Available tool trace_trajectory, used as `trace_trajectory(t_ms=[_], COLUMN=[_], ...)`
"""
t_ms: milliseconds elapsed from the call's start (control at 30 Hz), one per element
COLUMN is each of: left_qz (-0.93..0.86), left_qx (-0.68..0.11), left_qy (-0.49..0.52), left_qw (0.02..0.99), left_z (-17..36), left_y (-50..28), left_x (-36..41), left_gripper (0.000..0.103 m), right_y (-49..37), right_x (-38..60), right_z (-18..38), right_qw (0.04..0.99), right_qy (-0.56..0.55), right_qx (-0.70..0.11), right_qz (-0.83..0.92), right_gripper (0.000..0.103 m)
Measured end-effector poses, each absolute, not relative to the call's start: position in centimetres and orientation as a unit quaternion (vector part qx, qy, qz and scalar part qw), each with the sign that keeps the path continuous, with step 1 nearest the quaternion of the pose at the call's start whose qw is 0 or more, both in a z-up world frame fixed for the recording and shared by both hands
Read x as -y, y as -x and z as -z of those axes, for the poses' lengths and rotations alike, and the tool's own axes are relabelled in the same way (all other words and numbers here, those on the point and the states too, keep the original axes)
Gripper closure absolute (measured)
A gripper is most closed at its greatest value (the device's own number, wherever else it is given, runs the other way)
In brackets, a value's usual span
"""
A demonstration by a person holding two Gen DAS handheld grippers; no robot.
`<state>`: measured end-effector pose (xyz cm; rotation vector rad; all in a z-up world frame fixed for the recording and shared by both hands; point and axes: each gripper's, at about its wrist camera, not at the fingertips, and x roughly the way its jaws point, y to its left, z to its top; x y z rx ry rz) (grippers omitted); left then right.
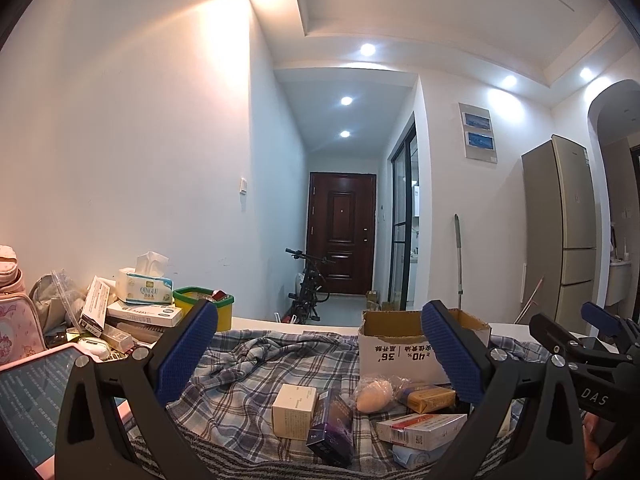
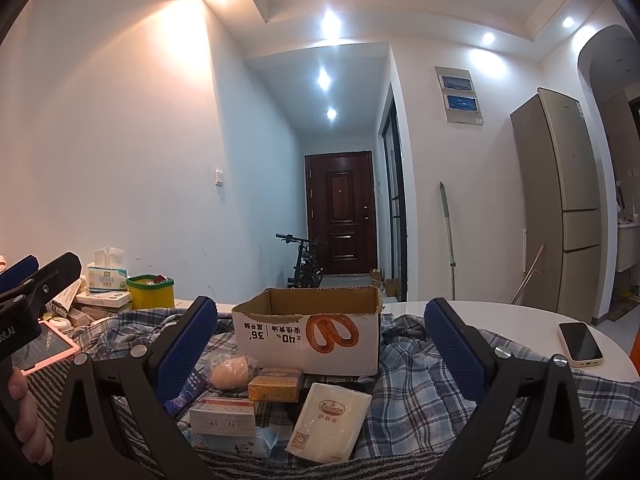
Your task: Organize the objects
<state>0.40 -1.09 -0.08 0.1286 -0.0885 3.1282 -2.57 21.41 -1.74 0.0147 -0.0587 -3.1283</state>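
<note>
Small print on most packets is unreadable. The purple box (image 1: 331, 430) is largely hidden behind the left finger in the right wrist view, and the blue pack (image 2: 234, 442) at the bottom is cut off by the gripper frame. The interior of the cardboard box (image 2: 308, 336) cannot be seen from either camera. A tablet in a pink case (image 1: 30, 396) is cropped at the frame edge. Left gripper (image 1: 320, 360): held low and level over the plaid cloth (image 1: 240, 380), jaws spread wide, nothing between them. Right gripper (image 2: 320, 356): same attitude, jaws wide apart and empty, pointing at the cardboard box; a hand (image 2: 24, 420) shows at the lower left edge on the other gripper's handle. The objects lie on the cloth in front of the cardboard box: a cream box (image 1: 294, 410) just beside the purple box, a wrapped round beige item (image 2: 229, 370), a yellow packet (image 2: 275, 387), a red and white box (image 2: 222, 416) lying on the blue pack, and a white packet (image 2: 330, 422) nearest the right gripper. A phone (image 2: 580, 342) lies on the bare white table (image 2: 500, 316), apart from the cloth. A tissue box (image 1: 146, 284) and a yellow tub (image 1: 204, 304) stand in the clutter to the left.
</note>
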Motion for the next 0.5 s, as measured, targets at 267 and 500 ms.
trace_trajectory(t_ms=[267,500], left_qz=[-0.999,-0.998], left_qx=[0.005,-0.025], left_qy=[-0.034,-0.049], left_qw=[-0.021,-0.001], left_z=[-0.4,-2.8], left_y=[-0.5,-2.4], left_x=[0.8,0.6], left_gripper=[0.0,0.0], right_y=[3.0,2.3], right_x=[-21.4,-21.1], right_z=[1.6,-0.3], right_qw=[0.006,0.028], right_qy=[-0.015,-0.024], right_qx=[0.02,0.035], right_qz=[1.0,0.999], right_gripper=[0.0,0.0])
